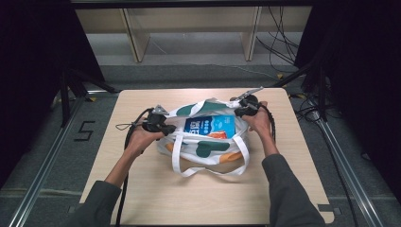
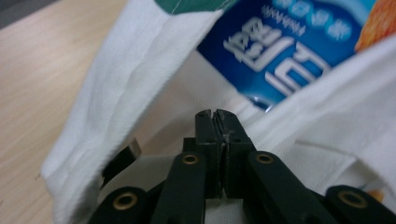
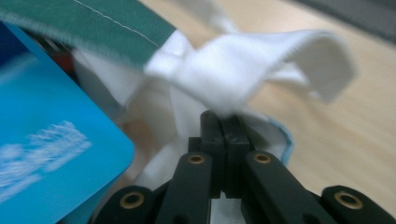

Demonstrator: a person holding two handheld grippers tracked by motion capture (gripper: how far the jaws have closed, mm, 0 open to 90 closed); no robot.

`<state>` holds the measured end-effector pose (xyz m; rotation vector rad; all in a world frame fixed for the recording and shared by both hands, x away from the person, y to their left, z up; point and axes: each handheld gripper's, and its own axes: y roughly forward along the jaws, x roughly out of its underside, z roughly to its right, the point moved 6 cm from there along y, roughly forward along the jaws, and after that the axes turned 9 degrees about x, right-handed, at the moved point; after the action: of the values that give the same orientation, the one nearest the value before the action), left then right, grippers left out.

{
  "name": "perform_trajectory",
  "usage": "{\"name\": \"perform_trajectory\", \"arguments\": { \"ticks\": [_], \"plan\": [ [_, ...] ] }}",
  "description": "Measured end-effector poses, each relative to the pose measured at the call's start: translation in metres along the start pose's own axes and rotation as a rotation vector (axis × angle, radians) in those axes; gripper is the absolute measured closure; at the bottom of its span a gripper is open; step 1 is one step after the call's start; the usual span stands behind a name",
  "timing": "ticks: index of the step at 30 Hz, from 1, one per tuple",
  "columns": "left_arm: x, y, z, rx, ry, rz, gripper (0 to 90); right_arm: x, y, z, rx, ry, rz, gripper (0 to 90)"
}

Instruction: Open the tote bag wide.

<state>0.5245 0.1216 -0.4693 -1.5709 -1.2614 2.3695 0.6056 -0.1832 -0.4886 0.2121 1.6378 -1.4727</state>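
High view: wooden table [image 1: 156, 189] with a white and green cloth bag [image 1: 208, 146] lying at its middle, mouth pulled open toward the camera. Two white handle loops [image 1: 182, 163] spill onto the near tabletop. A blue packet [image 1: 210, 126] sits inside the bag, filling the opening; orange print shows at its edge. Beyond the table stand pale wooden shelf legs [image 1: 137, 42] and loose cables [image 1: 279, 42] on the floor.

Left gripper [image 1: 158, 122] is at the bag's left rim, jaws clenched on the white cloth; in the left gripper view the fabric [image 2: 135, 88] bunches at its tips [image 2: 216, 114].

Right gripper [image 1: 246, 106] is at the right rim, jaws pressed together on a fold of white cloth [image 3: 243, 79] at its tips [image 3: 223, 119].
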Motion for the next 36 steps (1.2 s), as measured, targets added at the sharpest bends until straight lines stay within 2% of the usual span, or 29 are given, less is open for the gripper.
{"name": "perform_trajectory", "arguments": {
  "ticks": [1, 2, 3, 4, 5, 7, 9, 10, 11, 12, 13, 14, 16, 18, 20, 21, 23, 24, 25, 26, 27, 29, 30, 31, 33, 34, 35, 36],
  "plan": [
    [-0.007, -0.001, 0.001, 0.012, -0.01, 0.037, 85.9, -0.005, -0.009, 0.004, 0.001, -0.037, 0.042, 90.0],
    [-0.015, -0.001, 0.003, 0.007, -0.007, 0.065, 85.8, -0.009, -0.02, 0.003, 0.0, -0.018, 0.061, 90.0],
    [-0.021, 0.0, 0.003, 0.005, 0.003, 0.073, 85.7, -0.012, -0.033, 0.0, -0.013, -0.016, 0.085, 90.0],
    [-0.03, 0.003, 0.003, -0.002, 0.005, 0.084, 85.6, -0.013, -0.041, -0.004, -0.032, -0.029, 0.08, 90.0],
    [-0.036, 0.006, 0.002, -0.019, 0.01, 0.088, 84.5, -0.015, -0.053, -0.015, -0.076, -0.048, 0.136, 90.0],
    [-0.044, 0.013, -0.005, -0.073, 0.006, 0.085, 84.6, -0.011, -0.066, -0.037, -0.125, -0.096, 0.154, 90.0],
    [-0.048, 0.02, -0.013, -0.087, -0.005, 0.068, 85.6, -0.003, -0.074, -0.062, -0.178, -0.144, 0.175, 90.0],
    [-0.049, 0.023, -0.017, -0.103, -0.02, 0.062, 85.9, 0.003, -0.077, -0.075, -0.207, -0.171, 0.151, 90.0],
    [-0.048, 0.027, -0.022, -0.115, -0.024, 0.034, 86.5, 0.01, -0.078, -0.086, -0.227, -0.208, 0.137, 90.0],
    [-0.047, 0.03, -0.028, -0.14, -0.026, 0.01, 86.6, 0.016, -0.077, -0.098, -0.247, -0.224, 0.125, 90.0],
    [-0.044, 0.033, -0.033, -0.154, -0.046, -0.002, 86.7, 0.023, -0.077, -0.108, -0.266, -0.248, 0.118, 90.0],
    [-0.041, 0.035, -0.038, -0.159, -0.073, -0.005, 87.1, 0.032, -0.078, -0.117, -0.289, -0.279, 0.077, 90.0],
    [-0.036, 0.039, -0.044, -0.154, -0.113, -0.007, 87.7, 0.046, -0.078, -0.132, -0.305, -0.322, 0.05, 90.0],
    [-0.034, 0.042, -0.046, -0.149, -0.131, -0.003, 88.1, 0.058, -0.08, -0.141, -0.318, -0.347, 0.046, 90.0],
    [-0.034, 0.044, -0.047, -0.161, -0.123, -0.017, 89.1, 0.069, -0.077, -0.145, -0.334, -0.362, 0.049, 90.0],
    [-0.034, 0.045, -0.048, -0.171, -0.123, -0.022, 89.1, 0.073, -0.076, -0.148, -0.341, -0.354, 0.043, 90.0],
    [-0.034, 0.046, -0.047, -0.168, -0.125, -0.025, 89.1, 0.079, -0.078, -0.151, -0.347, -0.379, 0.029, 90.0],
    [-0.035, 0.044, -0.045, -0.167, -0.112, -0.027, 89.1, 0.078, -0.077, -0.152, -0.347, -0.362, 0.041, 90.0],
    [-0.036, 0.042, -0.042, -0.162, -0.099, -0.027, 88.7, 0.077, -0.08, -0.151, -0.336, -0.353, 0.029, 90.0],
    [-0.036, 0.039, -0.039, -0.147, -0.099, -0.023, 88.4, 0.074, -0.082, -0.15, -0.336, -0.343, 0.046, 90.0],
    [-0.037, 0.036, -0.036, -0.139, -0.095, -0.021, 88.3, 0.07, -0.084, -0.147, -0.325, -0.338, 0.057, 90.0],
    [-0.037, 0.033, -0.025, -0.098, -0.084, -0.012, 88.0, 0.062, -0.088, -0.14, -0.314, -0.338, 0.103, 90.0],
    [-0.036, 0.033, -0.02, -0.081, -0.073, -0.017, 87.7, 0.059, -0.092, -0.135, -0.293, -0.311, 0.108, 90.0],
    [-0.033, 0.034, -0.012, -0.06, -0.054, -0.04, 87.5, 0.055, -0.093, -0.13, -0.272, -0.31, 0.122, 90.0],
    [-0.026, 0.035, 0.0, -0.027, -0.018, -0.104, 87.1, 0.048, -0.093, -0.117, -0.23, -0.276, 0.136, 90.0],
    [-0.022, 0.034, 0.005, -0.021, 0.008, -0.136, 86.9, 0.047, -0.094, -0.11, -0.205, -0.269, 0.127, 90.0],
    [-0.018, 0.033, 0.011, -0.011, 0.033, -0.147, 86.9, 0.046, -0.091, -0.106, -0.183, -0.258, 0.14, 90.0],
    [-0.015, 0.031, 0.017, 0.005, 0.052, -0.149, 86.8, 0.048, -0.092, -0.101, -0.183, -0.253, 0.108, 90.0]
  ]
}}
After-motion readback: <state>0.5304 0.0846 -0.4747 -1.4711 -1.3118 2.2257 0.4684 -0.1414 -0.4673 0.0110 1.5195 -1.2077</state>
